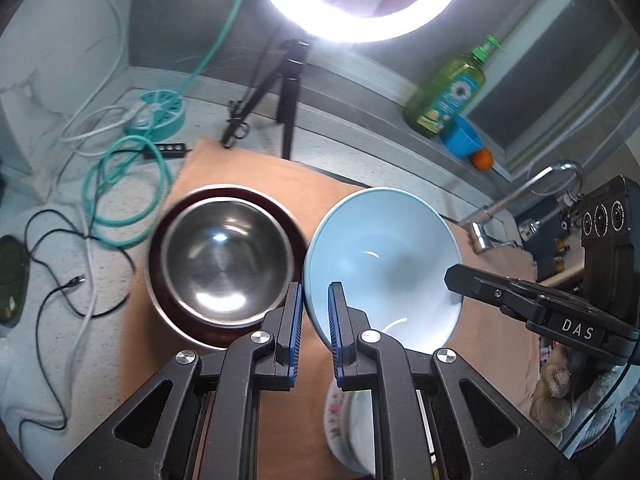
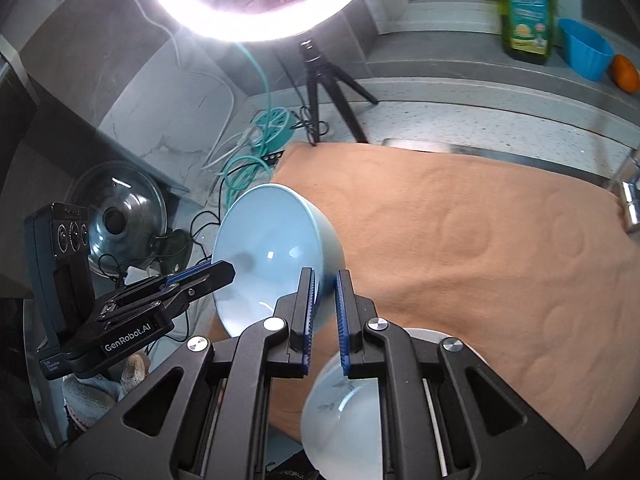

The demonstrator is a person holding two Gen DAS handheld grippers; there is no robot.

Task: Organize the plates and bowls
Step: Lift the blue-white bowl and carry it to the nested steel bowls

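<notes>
A light blue bowl [image 1: 384,256] hangs tilted above the orange cloth [image 1: 248,168], its opening toward the cameras. My left gripper [image 1: 316,312] is shut on its left rim. My right gripper [image 2: 325,304] is shut on the opposite rim of the blue bowl [image 2: 272,240]. Each gripper shows in the other's view: the right gripper [image 1: 454,276] reaches in from the right, the left gripper [image 2: 226,271] from the left. A steel bowl [image 1: 226,256] sits nested in a dark red bowl [image 1: 296,224] on the cloth. Below the grippers lies white floral crockery [image 1: 340,420], seen as a white bowl [image 2: 344,412].
A lit ring light [image 1: 360,20] on a black tripod [image 1: 286,92] stands behind the cloth. Cables and a teal reel [image 1: 160,110] clutter the left counter. A green soap bottle [image 1: 448,92], blue cup [image 1: 462,138], orange [image 1: 482,159] and faucet [image 1: 516,196] are at the right; a pot lid [image 2: 120,216] at the left.
</notes>
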